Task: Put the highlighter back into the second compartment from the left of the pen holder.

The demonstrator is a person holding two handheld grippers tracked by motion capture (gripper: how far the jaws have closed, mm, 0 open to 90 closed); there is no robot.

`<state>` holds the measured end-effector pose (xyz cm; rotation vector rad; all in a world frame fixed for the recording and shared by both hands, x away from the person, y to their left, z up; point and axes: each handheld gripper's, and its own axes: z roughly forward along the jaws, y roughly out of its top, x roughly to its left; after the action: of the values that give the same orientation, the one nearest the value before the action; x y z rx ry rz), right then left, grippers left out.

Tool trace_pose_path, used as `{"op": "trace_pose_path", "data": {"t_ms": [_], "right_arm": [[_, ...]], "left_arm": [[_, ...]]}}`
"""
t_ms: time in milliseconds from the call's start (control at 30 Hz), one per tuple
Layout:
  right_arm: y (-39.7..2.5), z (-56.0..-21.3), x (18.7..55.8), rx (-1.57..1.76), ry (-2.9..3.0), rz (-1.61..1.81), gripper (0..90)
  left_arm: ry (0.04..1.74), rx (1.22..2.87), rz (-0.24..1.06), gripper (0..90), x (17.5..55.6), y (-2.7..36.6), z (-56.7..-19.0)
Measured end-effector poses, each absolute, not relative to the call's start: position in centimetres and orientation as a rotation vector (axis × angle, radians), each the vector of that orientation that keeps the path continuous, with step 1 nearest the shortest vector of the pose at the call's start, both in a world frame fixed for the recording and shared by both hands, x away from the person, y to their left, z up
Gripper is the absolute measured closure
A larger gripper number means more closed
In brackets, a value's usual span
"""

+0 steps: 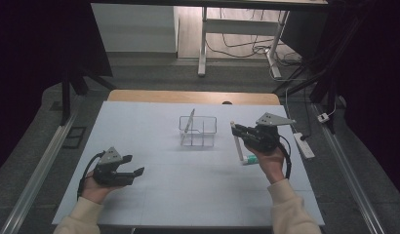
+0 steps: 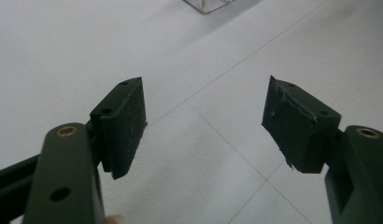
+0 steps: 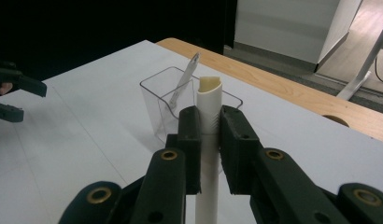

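My right gripper [image 1: 236,130] is shut on a white tube [image 1: 237,141] that stands nearly upright at the right of the white table [image 1: 154,195], its green end [image 1: 250,160] low by the hand. In the right gripper view the jaws [image 3: 210,122] clamp the tube [image 3: 210,95] below its flattened top. A clear plastic container [image 1: 198,131] stands mid-table, just left of the tube, with a thin white utensil [image 1: 189,121] leaning in it. Over the table's near left, my left gripper [image 1: 132,166] is open with nothing between its pads [image 2: 126,121].
A white power strip [image 1: 303,145] lies off the table's right edge. The wooden tabletop edge [image 1: 193,96] runs behind the white sheet. Beyond it stand white desk legs [image 1: 203,44] and floor cables. The container [image 3: 157,102] stands ahead of the right jaws.
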<state>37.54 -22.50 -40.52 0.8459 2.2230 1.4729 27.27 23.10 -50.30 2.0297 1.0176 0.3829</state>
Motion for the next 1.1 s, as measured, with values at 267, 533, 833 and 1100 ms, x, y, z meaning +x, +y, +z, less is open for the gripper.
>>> {"op": "trace_pose_path", "data": {"t_ms": [267,533,833,1100], "right_arm": [[-21.5,-39.9,38.2,0.829,2.212,1.485,78.2],[-20.5,-39.5,38.9,0.827,2.196,1.498,78.2],[-19.8,-39.0,39.7,0.824,2.179,1.510,78.2],[-19.2,-39.0,40.4,0.842,2.155,1.525,78.2]], "left_arm": [[1.017,2.035,0.379,29.4,27.3,23.0,-50.4],[1.014,2.039,0.375,28.8,27.3,23.0,-50.4],[1.012,2.044,0.372,28.6,27.3,23.0,-50.4],[1.010,2.049,0.369,28.4,27.4,22.9,-50.5]]}}
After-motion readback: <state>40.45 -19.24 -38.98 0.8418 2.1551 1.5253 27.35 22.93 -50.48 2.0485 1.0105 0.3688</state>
